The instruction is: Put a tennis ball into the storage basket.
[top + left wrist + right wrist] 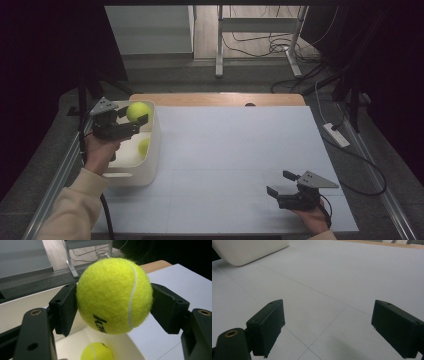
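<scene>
The left hand-held gripper (113,307) clamps a fuzzy yellow-green tennis ball (114,295) above the white plastic bin (150,165) (right one gapes empty); keep its squeeze centred.

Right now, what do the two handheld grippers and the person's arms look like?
Both grippers are matte black, each with two blocky flat-faced jaws, brass-coloured screw inserts and a grey three-cornered plate on top. The left gripper trails a black cable past the person's cream sleeve. The right gripper has a black cable looping at the wrist, where a cream cuff just shows.
</scene>
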`<state>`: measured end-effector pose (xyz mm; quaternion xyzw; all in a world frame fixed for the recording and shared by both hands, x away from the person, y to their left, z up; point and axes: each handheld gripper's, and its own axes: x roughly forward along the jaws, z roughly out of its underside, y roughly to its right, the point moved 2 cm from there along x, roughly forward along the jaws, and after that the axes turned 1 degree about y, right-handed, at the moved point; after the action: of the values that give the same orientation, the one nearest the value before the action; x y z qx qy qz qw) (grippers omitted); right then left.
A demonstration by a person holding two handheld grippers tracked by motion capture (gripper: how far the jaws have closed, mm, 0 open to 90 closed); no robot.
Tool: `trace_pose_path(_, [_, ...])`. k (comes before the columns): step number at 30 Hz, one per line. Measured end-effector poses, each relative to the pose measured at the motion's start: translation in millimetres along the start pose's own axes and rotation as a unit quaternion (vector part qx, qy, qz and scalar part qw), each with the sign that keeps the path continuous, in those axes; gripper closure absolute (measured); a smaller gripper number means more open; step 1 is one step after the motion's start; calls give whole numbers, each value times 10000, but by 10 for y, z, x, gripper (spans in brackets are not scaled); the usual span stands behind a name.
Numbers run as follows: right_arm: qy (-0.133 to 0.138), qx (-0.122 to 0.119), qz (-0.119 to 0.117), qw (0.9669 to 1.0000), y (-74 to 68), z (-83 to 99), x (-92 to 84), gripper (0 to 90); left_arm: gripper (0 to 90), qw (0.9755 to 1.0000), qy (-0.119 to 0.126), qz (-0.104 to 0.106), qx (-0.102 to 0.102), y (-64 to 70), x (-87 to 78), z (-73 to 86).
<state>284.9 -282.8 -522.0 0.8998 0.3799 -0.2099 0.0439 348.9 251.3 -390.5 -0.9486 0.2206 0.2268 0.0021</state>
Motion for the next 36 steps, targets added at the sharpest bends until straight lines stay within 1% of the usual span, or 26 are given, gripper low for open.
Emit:
trace_pose_path(4, [-3,-4,2,10000,2,1,3,119,274,9999,-46,-112,-83,-66,-18,23])
trace_pose_path(5, [-2,-4,2,10000,1,0,3,118,274,9999,-46,-112,-83,-66,-18,23])
trace_pose_path(6, [-2,-1,0,10000,0,0,1,119,274,9998,-70,-166,-76,-81,-40,28])
trace_pose_path(10, [19,25,2,10000,3,2,-7,119,274,9996,-120,-252,-73,-106,-81,44])
trace_pose_path(13, [18,37,12,10000,7,3,-5,119,274,9995,-158,-268,-93,-124,-87,60])
trace_pose_path(14, [5,26,14,10000,8,2,-2,119,274,9993,-230,-269,-140,-144,-83,86])
trace_pose_path(15, [5,26,14,10000,8,2,-2,119,273,9993,-230,-269,-140,-144,-83,86])
trace_pose_path(16, [1,10,20,10000,6,0,0,119,273,9991,-284,-280,-122,-150,-86,105])
trace_pose_path(23, [-4,24,14,10000,6,2,3,119,273,9988,-339,-345,-26,-143,-127,129])
trace_pose_path(26, [-3,17,11,10000,8,3,4,119,273,9984,-435,-348,-53,-166,-127,149])
trace_pose_path(29, [-5,28,13,10000,8,3,4,119,273,9977,-605,-283,-73,-183,-118,174])
trace_pose_path(32, [-9,16,12,10000,7,3,5,119,273,9967,-741,-320,-34,-192,-108,205])
trace_pose_path(36, [-9,14,12,10000,7,4,6,119,273,9955,-877,-352,-52,-225,-105,245])
